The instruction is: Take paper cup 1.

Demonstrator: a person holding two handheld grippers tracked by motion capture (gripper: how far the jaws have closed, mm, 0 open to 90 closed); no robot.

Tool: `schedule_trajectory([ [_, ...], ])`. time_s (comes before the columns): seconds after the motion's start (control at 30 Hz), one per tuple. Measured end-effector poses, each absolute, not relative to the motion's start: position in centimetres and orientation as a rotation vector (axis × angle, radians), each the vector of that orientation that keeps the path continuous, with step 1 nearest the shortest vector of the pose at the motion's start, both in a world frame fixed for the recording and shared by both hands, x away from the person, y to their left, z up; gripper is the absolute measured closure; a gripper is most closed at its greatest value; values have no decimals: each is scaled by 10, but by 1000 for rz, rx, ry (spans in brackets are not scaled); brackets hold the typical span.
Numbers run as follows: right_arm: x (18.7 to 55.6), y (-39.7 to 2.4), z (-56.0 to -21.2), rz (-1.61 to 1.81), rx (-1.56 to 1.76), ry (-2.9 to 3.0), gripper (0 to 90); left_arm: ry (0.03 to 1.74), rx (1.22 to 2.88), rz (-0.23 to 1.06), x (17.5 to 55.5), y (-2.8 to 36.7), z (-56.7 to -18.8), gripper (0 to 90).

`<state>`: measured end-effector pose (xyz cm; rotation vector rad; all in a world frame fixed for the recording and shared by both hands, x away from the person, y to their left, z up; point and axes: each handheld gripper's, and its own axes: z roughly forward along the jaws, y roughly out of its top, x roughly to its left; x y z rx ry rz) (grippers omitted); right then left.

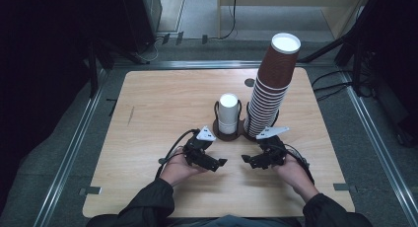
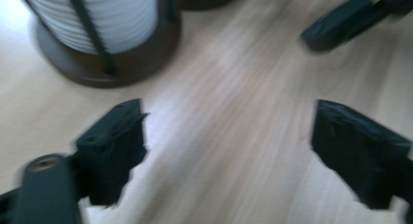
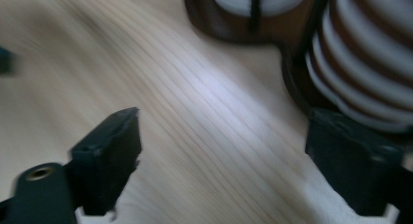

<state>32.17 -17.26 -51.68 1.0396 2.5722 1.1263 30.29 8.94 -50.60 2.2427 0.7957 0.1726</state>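
We see the left gripper (image 1: 223,162) held low over the wooden table (image 1: 148,118), near the person's edge, with its jaws spread wide and nothing between them; in the left gripper view (image 2: 229,141) only bare wood lies in the gap. The right gripper (image 1: 245,159) sits just across from it, tips pointing toward each other and slightly apart, and its jaws too stand wide with nothing held, as the right gripper view (image 3: 221,151) shows. Each is held in a hand, the left hand (image 1: 178,169) and the right hand (image 1: 292,169) coming in from the bottom of the high view in dark sleeves.

Just beyond the grippers, near the table's middle, stands a dark two-place cup holder (image 1: 227,132). Its left place holds a short stack of white cups (image 1: 228,112), ringed by thin black uprights. Its right place holds a tall stack of brown cups (image 1: 273,84), leaning toward the far right, white inside at the top. In the right gripper view the brown stack (image 3: 370,53) is close by the right-hand jaw; both gripper views are blurred. A small dark round spot (image 1: 249,82) lies on the table behind the holder.
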Motion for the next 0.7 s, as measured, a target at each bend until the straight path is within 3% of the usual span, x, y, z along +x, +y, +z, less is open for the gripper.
schedule_trajectory([
  [0.07,322,-173,-511,1142,1038,2545,138,781,2246,180,302,91,-503,162],
  [0.13,321,-175,-501,1179,982,2526,136,764,2221,141,303,95,-499,330],
  [0.2,319,-179,-496,1219,919,2569,136,762,2183,131,303,98,-497,335],
  [0.3,322,-179,-495,1223,913,2625,247,760,2186,187,303,101,-496,350],
  [0.7,326,-169,-492,1171,861,2688,466,781,2178,76,314,115,-496,416],
])
